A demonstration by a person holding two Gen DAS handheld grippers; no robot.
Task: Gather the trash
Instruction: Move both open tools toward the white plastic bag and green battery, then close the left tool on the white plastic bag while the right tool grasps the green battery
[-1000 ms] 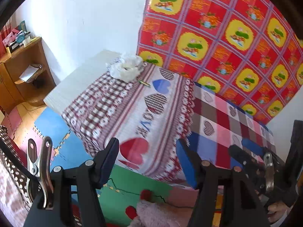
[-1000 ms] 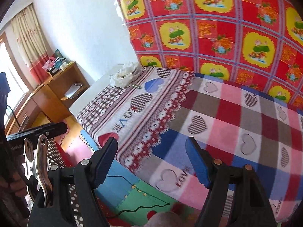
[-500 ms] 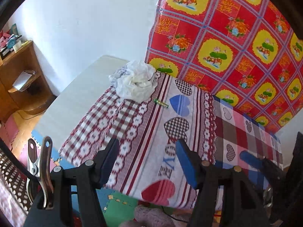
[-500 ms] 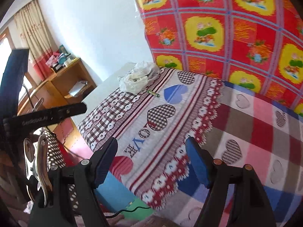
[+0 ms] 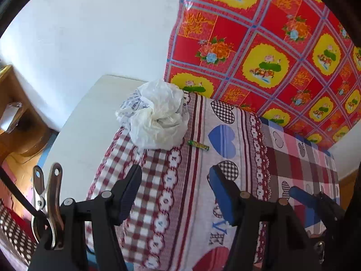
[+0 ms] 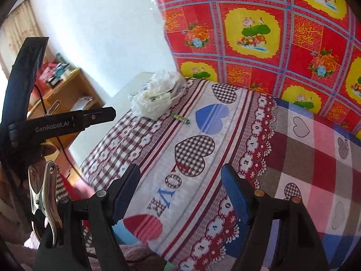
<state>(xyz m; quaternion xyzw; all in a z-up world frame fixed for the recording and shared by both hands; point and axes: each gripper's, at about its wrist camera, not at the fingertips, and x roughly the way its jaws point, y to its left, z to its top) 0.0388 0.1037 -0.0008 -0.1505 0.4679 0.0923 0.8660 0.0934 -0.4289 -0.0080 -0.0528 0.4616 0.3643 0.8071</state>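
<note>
A crumpled white plastic bag [image 5: 155,119] [image 6: 156,94] lies at the far end of the table, on a patterned cloth with hearts [image 5: 198,180] [image 6: 203,158]. Just right of it rests a small green wrapper [image 5: 199,145] [image 6: 180,117]. My left gripper [image 5: 174,194] hovers open above the cloth, short of the bag, nothing between its fingers. My right gripper [image 6: 180,194] is also open and empty, farther back over the cloth. The left gripper's black body [image 6: 61,122] shows at the left edge of the right wrist view.
A red and yellow flowered cloth [image 5: 270,56] hangs on the wall behind the table. Bare white tabletop [image 5: 90,124] lies left of the bag. A wooden shelf unit [image 6: 67,94] stands at the left, holding small items. A metal clip [image 5: 47,198] hangs beside the left gripper.
Both grippers have moved forward over the table toward the white bag, which now appears larger and nearer. Their jaws kept the same spread. The floor mats have dropped out of the left view.
</note>
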